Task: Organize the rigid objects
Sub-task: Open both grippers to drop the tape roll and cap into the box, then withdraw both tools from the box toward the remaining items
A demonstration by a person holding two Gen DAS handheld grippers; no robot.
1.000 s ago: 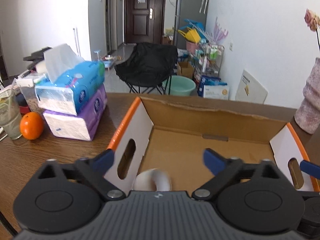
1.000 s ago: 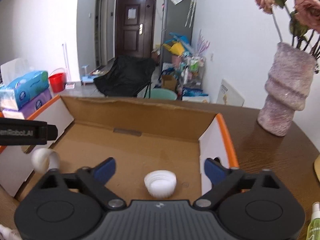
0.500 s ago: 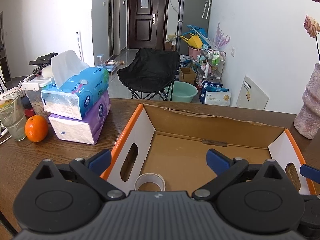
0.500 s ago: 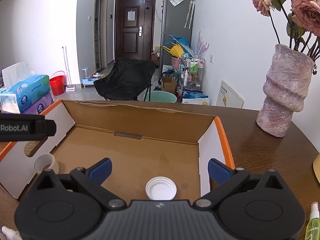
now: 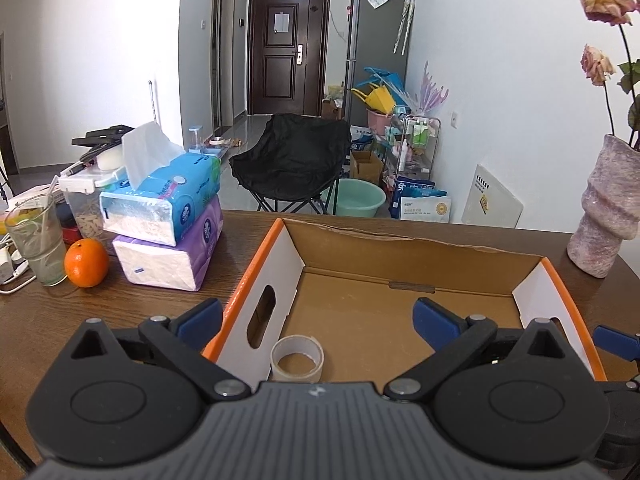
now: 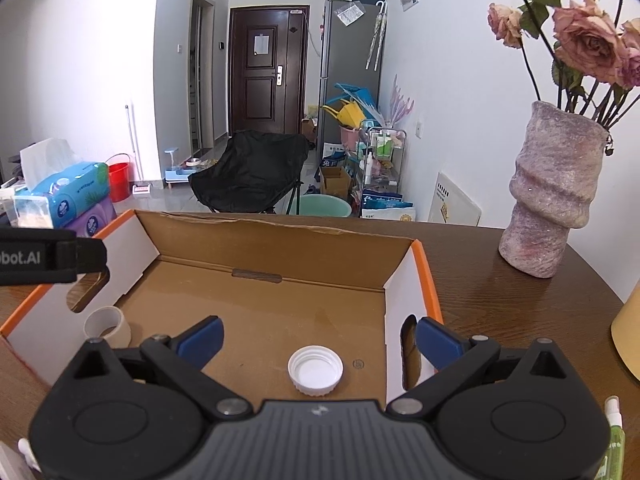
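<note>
Both tools are held above the near edge of an open cardboard box [image 5: 400,256] that rests on a dark wooden table [image 5: 120,304]. The left gripper [image 5: 316,318] is spread wide, and nothing is gripped or touched by its blue fingertips [image 5: 199,317]; its left finger is seen outside the box's left wall, its right finger over the box floor. The right gripper [image 6: 318,336] is likewise spread wide and empty, its right finger lying near the box's right wall.

Inside the box, a roll of tape [image 5: 297,362] is seen lying flat in the near left corner, just beside the left wall with the handle slot. A white bottle cap [image 6: 315,370] is seen open side up on the box floor, toward the near right, between the right gripper's fingers but apparently below them, though the height cannot be judged for certain.

Left of the box, two stacked tissue packs [image 5: 168,220] and an orange [image 5: 87,263] are found; right of it, a vase [image 6: 552,196] with roses.
</note>
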